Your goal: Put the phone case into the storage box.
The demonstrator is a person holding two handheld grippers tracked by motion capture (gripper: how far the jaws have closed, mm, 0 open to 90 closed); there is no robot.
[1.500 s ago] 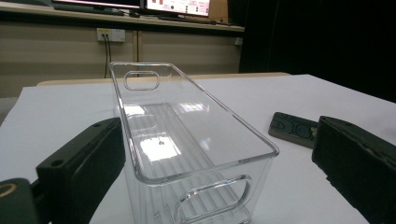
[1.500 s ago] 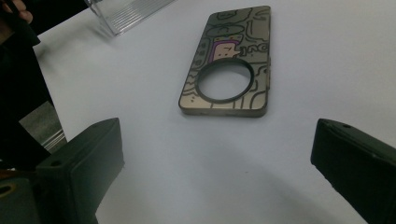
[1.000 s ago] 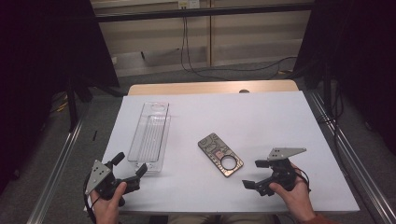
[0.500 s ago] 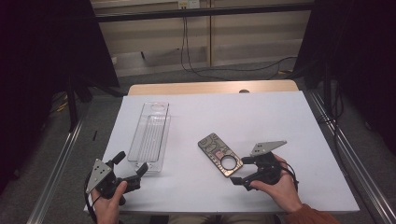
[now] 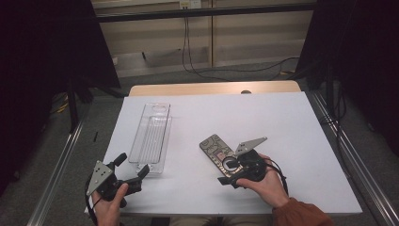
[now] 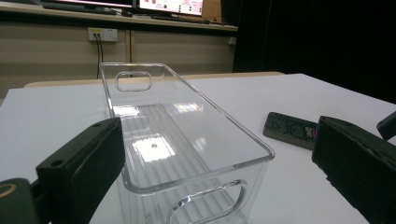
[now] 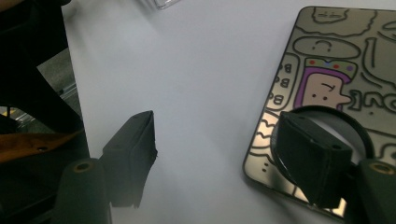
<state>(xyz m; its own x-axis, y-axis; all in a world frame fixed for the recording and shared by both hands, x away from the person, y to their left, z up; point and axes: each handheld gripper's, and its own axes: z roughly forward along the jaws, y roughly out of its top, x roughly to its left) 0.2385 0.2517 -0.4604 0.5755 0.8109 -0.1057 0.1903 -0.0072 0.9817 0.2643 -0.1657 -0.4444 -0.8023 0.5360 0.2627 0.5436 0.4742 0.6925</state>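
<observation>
Metal plate (image 7: 327, 88), thin, stiff, slick, flat on tabletop (image 5: 291, 117); my right gripper (image 7: 224, 154), jaws closing, half-wide, straddles its near edge: grip there.

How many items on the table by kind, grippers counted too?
Clear bin: 1
Patterned flat case: 1
Grippers: 2, left gripper and right gripper
Total: 4

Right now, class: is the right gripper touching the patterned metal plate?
Cannot tell. In the right gripper view, one jaw of the right gripper overlaps the ring hole at the patterned metal plate corner, the other over bare table; no contact or gap shows plainly.
</observation>
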